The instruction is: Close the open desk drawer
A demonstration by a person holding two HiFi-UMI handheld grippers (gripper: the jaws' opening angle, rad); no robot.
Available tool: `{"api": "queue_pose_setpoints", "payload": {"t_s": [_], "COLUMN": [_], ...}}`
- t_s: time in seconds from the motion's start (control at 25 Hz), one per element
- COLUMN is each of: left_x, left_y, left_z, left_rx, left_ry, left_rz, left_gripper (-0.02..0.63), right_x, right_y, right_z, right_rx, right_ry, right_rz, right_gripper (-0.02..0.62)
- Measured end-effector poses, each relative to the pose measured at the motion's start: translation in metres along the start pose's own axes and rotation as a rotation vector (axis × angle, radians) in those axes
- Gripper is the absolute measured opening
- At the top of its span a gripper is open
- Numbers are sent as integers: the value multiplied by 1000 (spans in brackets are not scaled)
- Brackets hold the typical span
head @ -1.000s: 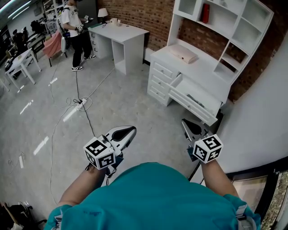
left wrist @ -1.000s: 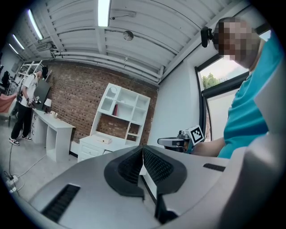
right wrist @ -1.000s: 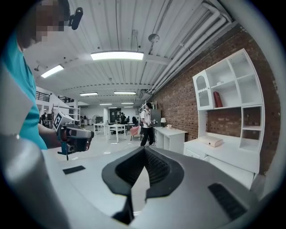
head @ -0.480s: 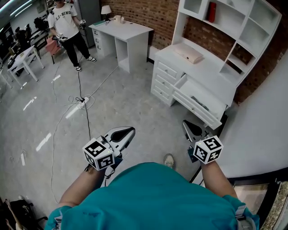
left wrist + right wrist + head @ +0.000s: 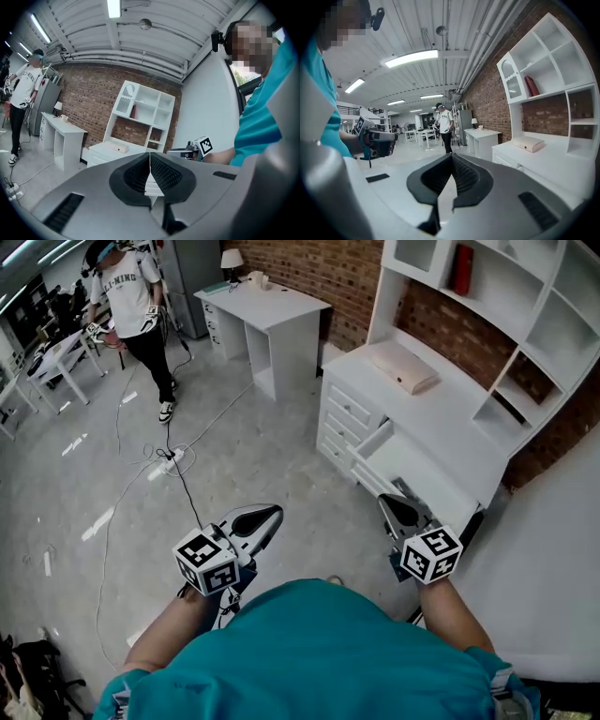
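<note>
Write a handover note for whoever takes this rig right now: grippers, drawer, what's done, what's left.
Left hand-held gripper: shut, empty, in the air.
Right hand-held gripper: shut, empty, nearer the drawer.
Drawer: pulled out of the white desk, ahead on the right.
Done: nothing; neither gripper touches it.
Left: reach it and push its front in flush.

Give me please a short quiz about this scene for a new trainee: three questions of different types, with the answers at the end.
1. True or false: the desk drawer is already shut.
2. Which one is nearer the drawer? A: the left gripper. B: the right gripper.
3. Fill in: the jaws of both grippers are ____ and hold nothing.

Key: 1 false; 2 B; 3 shut.
</note>
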State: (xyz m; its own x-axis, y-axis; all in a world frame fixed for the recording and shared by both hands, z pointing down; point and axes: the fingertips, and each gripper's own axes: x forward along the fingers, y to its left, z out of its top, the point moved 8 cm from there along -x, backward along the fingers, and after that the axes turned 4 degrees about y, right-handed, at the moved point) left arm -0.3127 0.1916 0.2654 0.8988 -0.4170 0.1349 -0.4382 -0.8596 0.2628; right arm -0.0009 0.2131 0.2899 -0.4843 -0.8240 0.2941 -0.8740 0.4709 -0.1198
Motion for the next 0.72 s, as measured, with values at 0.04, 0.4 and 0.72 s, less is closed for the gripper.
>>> {"api": "queue_pose_setpoints", "payload": {"t_s": [0.04, 0.4, 0.72], "left_x": [21, 151, 193], "left_y": [4, 44, 105], "left_z": [6, 46, 58], "left_rx": [0, -7, -54], "left_ry": [-1, -4, 3], "left_rz": [5, 26, 2], "left_gripper": [17, 17, 17], "right_x": [6, 58, 108], "right_y": [-21, -141, -181], "right_z": [7, 43, 51], "right_rx": [-6, -34, -11], "right_ry": [4, 43, 76], "right_rz": [10, 81, 78], "right_gripper": [21, 21, 21]}}
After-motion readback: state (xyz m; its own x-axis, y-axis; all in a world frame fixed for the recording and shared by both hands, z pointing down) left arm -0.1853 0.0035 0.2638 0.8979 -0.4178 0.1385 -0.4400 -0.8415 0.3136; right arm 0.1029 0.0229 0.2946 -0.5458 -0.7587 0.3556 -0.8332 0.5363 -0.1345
